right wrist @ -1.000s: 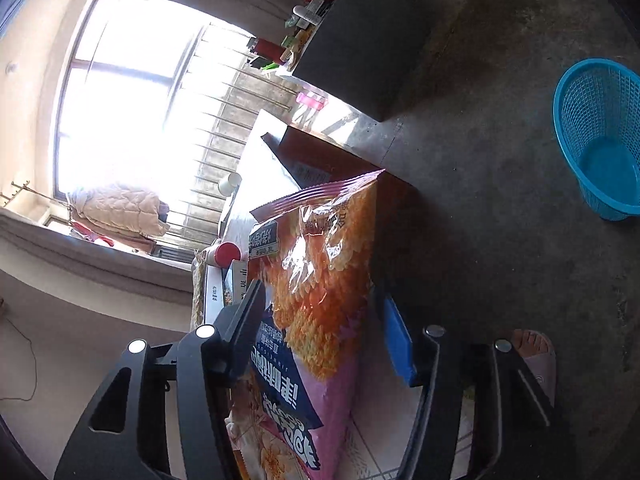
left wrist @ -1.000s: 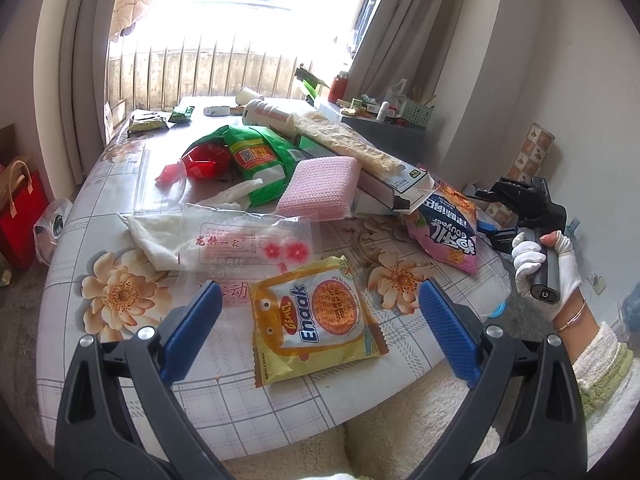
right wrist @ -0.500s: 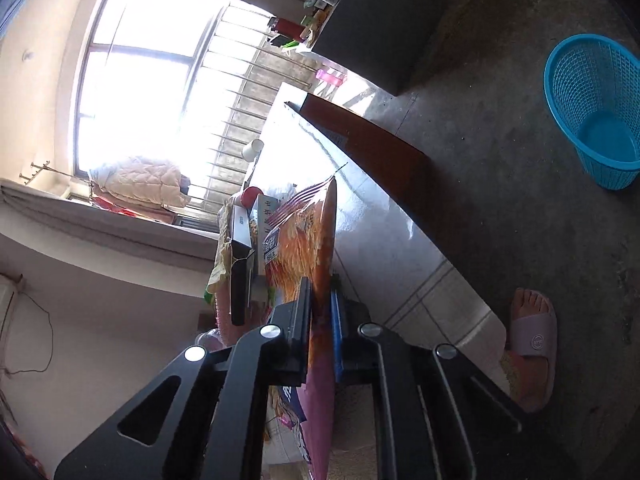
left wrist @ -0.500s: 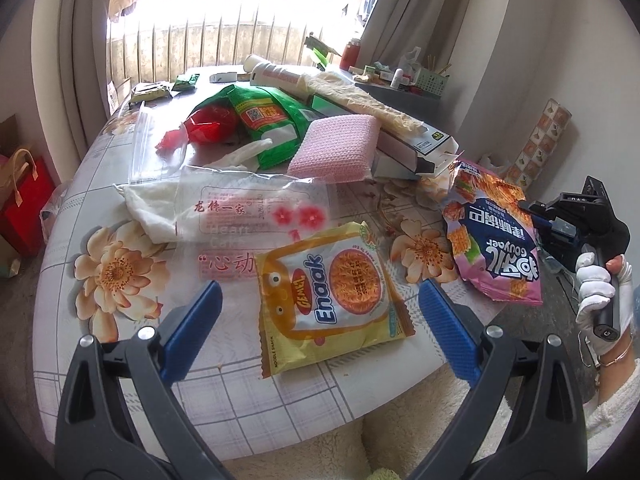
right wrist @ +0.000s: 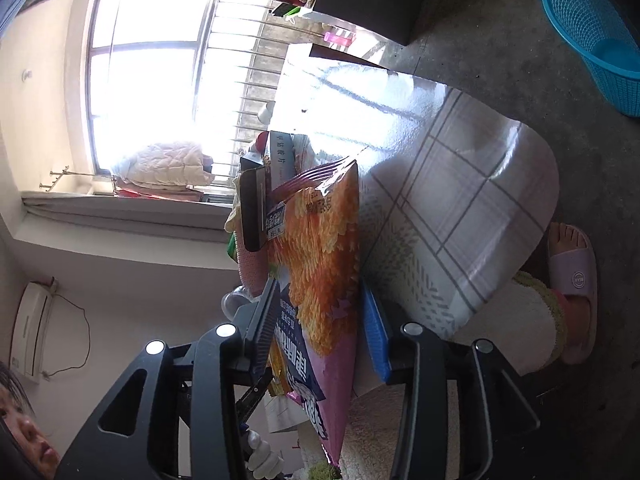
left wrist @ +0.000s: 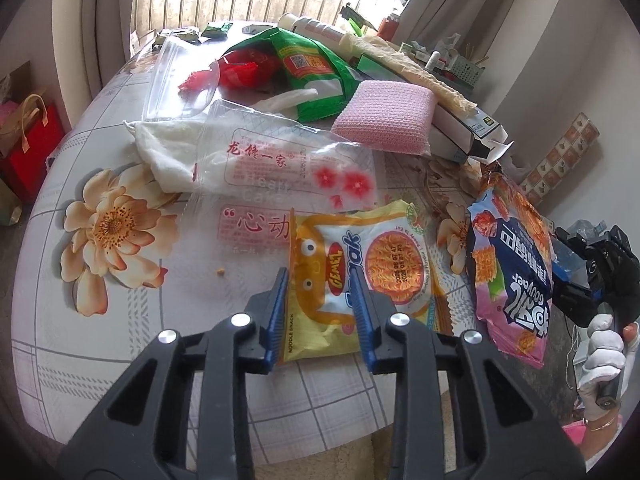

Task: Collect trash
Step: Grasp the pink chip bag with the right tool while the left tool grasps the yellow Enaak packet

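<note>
A yellow Enaak noodle snack packet lies on the flowered table. My left gripper is nearly closed around the packet's near edge, pads on both sides. A pink and blue chip bag hangs off the table's right edge. In the right wrist view the bag stands between my right gripper's pads, which are parted again, with a gap on the right side. The right gripper also shows in the left wrist view.
The table holds a clear printed bag, white cloth, pink sponge, green packet, red wrapper and a long box. A blue basket stands on the floor. A slippered foot is by the table.
My left gripper moved down and closed from wide open onto the Enaak packet. My right gripper closed on the chip bag, pulled it off the table's edge, then its pads parted again.
</note>
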{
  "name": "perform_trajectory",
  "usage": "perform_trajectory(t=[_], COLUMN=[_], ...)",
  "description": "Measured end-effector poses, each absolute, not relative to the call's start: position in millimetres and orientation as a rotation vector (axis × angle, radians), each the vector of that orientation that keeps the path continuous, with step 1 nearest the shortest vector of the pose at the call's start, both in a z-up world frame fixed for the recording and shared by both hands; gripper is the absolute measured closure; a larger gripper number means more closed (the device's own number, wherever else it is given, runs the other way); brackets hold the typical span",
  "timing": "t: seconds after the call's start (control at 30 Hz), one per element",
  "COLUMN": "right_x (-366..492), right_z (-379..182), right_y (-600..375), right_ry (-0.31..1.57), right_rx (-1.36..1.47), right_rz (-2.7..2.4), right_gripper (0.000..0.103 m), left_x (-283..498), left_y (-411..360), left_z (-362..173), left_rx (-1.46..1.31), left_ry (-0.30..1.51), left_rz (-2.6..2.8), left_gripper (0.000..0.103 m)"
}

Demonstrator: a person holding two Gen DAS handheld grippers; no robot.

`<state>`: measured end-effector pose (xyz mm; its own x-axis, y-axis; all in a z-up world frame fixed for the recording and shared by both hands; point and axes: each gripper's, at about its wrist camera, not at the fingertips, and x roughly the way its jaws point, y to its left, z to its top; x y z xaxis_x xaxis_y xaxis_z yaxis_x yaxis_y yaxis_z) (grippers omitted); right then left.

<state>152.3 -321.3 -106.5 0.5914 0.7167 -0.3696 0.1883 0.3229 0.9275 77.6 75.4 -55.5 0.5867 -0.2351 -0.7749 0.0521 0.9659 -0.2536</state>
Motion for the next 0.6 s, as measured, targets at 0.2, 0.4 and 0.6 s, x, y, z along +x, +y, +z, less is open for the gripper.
perform_trajectory(t=[0.2,0.4,0.6], right_x=[154.2,148.8,116.5], right_z=[-107.8,-113.9,-100.3], right_y=[-303.5,-312.6,-352.3], right_ry=[0.974,0.982,0.864], right_rx=[1.184,1.226,1.263], right_rz=[0.417,0.412,0.430], right_gripper=[0.081,0.096,0.098], left_x=[69.5,48.5,32.9], left_y=[71.0,64.0,46.1], left_z=[-50.6,-28.9,9.1], left_rx=[-0.197,-0.156,-0.116], left_ry=[0.895,0.828,0.737], left_rz=[-0.158,-0.177,-0.240], left_gripper=[0.097,0.099,0.099])
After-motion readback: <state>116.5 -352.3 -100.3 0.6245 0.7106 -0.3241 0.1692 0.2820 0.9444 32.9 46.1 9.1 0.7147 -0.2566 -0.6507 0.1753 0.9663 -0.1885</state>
